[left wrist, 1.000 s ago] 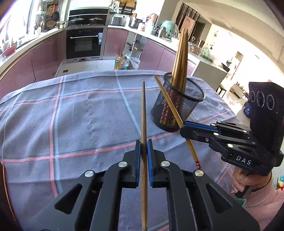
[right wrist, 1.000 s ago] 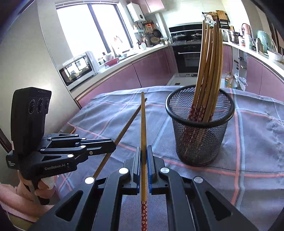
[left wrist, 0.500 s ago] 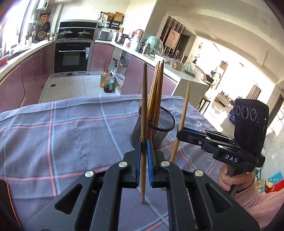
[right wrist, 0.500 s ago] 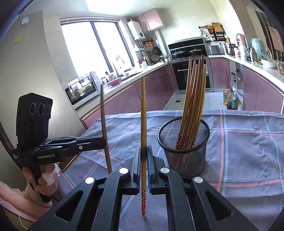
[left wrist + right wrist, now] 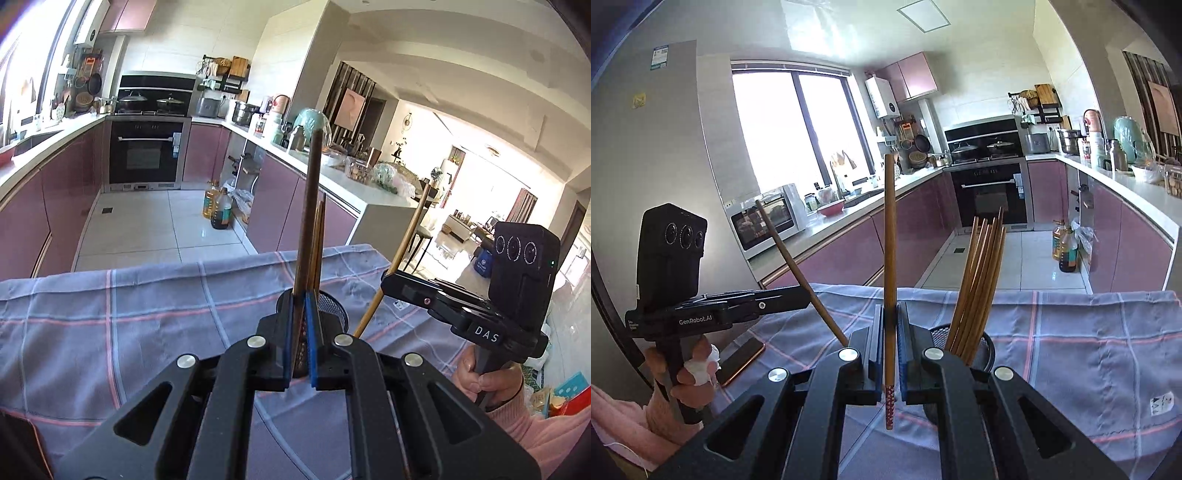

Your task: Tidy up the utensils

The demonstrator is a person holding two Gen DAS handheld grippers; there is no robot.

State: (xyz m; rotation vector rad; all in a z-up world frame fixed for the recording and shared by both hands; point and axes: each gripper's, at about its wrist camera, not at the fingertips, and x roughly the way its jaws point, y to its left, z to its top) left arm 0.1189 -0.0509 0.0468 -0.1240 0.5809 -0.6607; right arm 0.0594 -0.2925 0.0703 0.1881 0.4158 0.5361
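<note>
On the cloth-covered surface our mesh holder already keeps a bundle of chopsticks, so what remains, we judge, is dropping in the two we hold upright, left gripper fingers pinching one chopstick, right gripper fingers pinching the other chopstick.

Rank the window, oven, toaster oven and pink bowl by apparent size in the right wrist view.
Largest: window; then oven and toaster oven, about alike; smallest: pink bowl.
</note>
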